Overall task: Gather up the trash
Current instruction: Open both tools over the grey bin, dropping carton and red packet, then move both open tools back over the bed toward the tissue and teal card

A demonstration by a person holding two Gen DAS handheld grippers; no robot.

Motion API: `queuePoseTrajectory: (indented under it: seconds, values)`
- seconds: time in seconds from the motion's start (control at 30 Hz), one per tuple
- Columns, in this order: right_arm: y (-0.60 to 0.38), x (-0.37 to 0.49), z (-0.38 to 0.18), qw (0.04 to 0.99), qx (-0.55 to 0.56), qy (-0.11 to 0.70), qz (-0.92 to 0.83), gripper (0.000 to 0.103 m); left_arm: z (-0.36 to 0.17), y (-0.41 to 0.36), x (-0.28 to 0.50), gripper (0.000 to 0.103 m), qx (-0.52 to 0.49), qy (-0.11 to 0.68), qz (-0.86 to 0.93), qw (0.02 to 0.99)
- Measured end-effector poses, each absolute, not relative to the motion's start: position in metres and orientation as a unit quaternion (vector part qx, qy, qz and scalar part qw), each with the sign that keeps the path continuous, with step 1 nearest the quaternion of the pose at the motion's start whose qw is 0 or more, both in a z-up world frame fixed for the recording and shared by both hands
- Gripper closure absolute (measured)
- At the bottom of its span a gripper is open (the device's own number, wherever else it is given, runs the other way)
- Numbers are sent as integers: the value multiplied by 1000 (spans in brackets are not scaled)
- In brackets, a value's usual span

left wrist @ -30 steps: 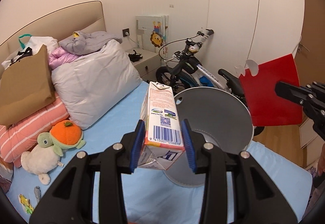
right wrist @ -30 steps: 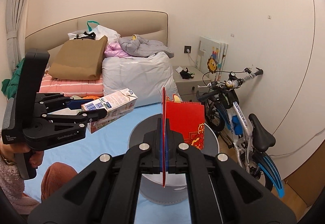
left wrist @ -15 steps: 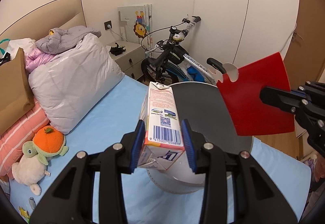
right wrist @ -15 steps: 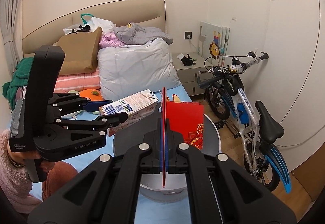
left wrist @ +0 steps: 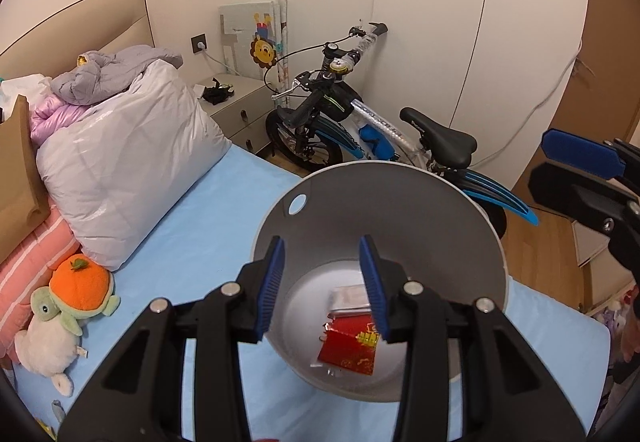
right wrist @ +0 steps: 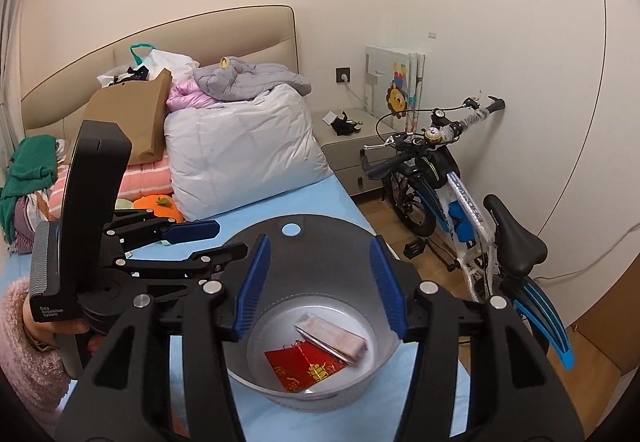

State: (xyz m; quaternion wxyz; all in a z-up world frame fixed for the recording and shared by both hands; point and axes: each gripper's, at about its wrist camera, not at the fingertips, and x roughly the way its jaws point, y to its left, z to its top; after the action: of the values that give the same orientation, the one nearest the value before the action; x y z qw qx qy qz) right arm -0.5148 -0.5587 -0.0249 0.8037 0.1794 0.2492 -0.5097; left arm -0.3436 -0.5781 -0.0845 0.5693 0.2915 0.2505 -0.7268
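Left wrist view: left tool (left wrist: 323, 278) over the grey bin (left wrist: 452, 209) on the blue bed (left wrist: 208, 217), jaws opening, nothing between the pads; red envelope (left wrist: 348, 346) and carton (left wrist: 350, 298) lie on the bin floor. Right wrist view: right tool (right wrist: 316, 282) above the same bin (right wrist: 320, 230), jaws opening and empty; envelope (right wrist: 304, 364) beside carton (right wrist: 332, 336) inside. Left tool (right wrist: 192, 242) hovers at the bin's left rim.
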Motion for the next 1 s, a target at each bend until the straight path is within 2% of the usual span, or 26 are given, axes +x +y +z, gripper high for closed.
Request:
queuePoseTrajectory:
  seconds: [0.2,0.27,0.3,0.67,1.0]
  values:
    - [-560,-520,-28,799,183,249,-515,54,-87,-583,-354,61,298,244,-729,566]
    - [-560,-520,-28,800,182,249,-514,53,-86,-582,-354,42,297,241,-727,570]
    - [-560,-520,-29,801,182,249,-513,53,-86,-581,-354,40,296,238,-725,575]
    - [-547,-479,-31,824,157,264,-477,50,-84,-550,-307,40,290,248,-683,623]
    - [-508,-392,-29,869,119,278,-391,48,-79,-474,-212,39,258,274,-585,718]
